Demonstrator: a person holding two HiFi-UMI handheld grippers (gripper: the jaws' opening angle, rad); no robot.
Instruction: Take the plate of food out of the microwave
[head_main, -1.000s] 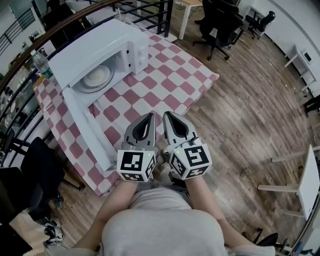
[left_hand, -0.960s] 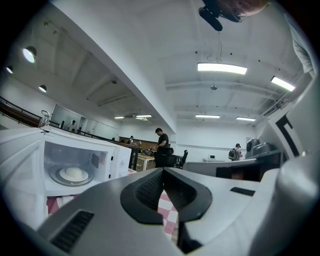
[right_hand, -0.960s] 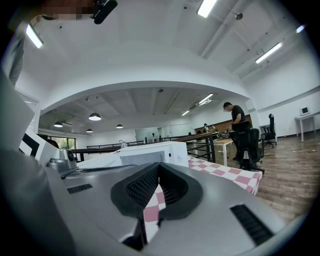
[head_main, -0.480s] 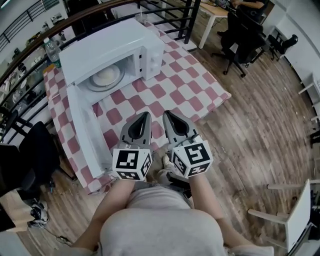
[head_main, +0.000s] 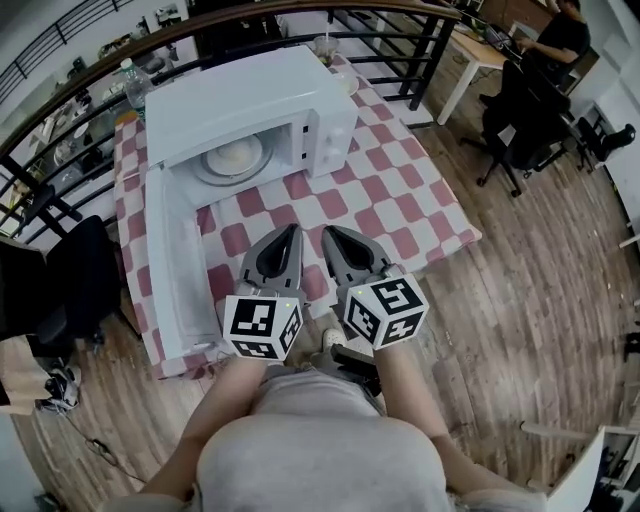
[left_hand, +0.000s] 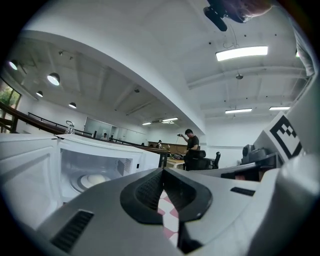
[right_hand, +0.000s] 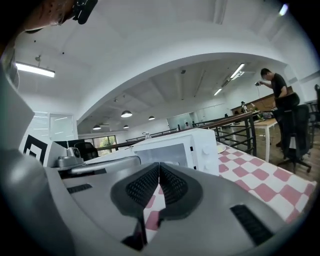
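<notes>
Open microwave (head_main: 250, 100) at 11 o'clock on the checked table (head_main: 400, 190). The plate of food (head_main: 236, 158) sits inside, its far rim hidden under the roof. Left gripper (head_main: 289, 234) and right gripper (head_main: 329, 236) are at 6 o'clock, both with jaws together and empty, well apart from the plate.

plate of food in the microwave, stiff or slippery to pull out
The round pale plate looks rigid and smooth: probably stiff, possibly slick at the rim. The pale mound of food sits mid-plate, so it likely stays put if kept level.
</notes>
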